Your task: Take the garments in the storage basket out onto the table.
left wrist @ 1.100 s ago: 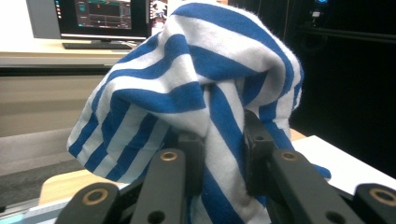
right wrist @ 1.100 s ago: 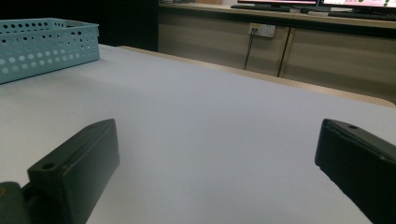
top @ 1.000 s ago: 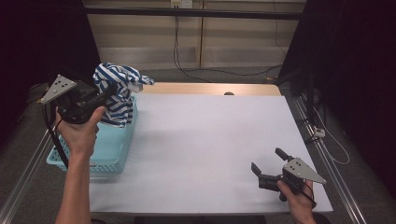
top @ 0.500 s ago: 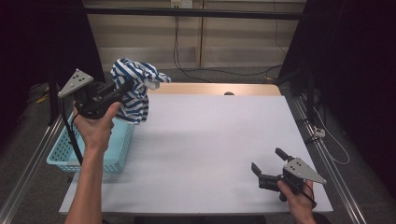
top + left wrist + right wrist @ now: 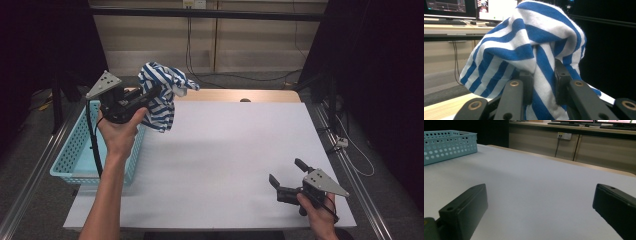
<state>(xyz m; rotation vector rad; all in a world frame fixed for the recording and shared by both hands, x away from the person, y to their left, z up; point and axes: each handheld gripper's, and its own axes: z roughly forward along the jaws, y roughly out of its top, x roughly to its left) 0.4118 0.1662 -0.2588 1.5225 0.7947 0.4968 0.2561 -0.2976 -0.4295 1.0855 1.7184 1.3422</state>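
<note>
A blue-and-white striped cloth (image 5: 161,95) hangs bunched in the air at the table's back left, over the white surface just right of the basket. My left gripper (image 5: 154,91) is shut on the cloth; in the left gripper view the striped cloth (image 5: 529,50) is pinched between both pads and drapes over them. My right gripper (image 5: 286,172) rests low near the table's front right corner, jaws wide apart with nothing between them; in the right gripper view its fingers (image 5: 464,207) frame bare white tabletop.
A light blue perforated basket (image 5: 75,157) stands along the left edge of the white table (image 5: 235,150); the same basket (image 5: 449,143) appears far off in the right gripper view. A metal rail (image 5: 345,160) runs down the right side. Cables hang behind the table.
My left hand has carried the striped cloth up out of the basket and rightward over the table's edge. The right gripper has stayed put.
</note>
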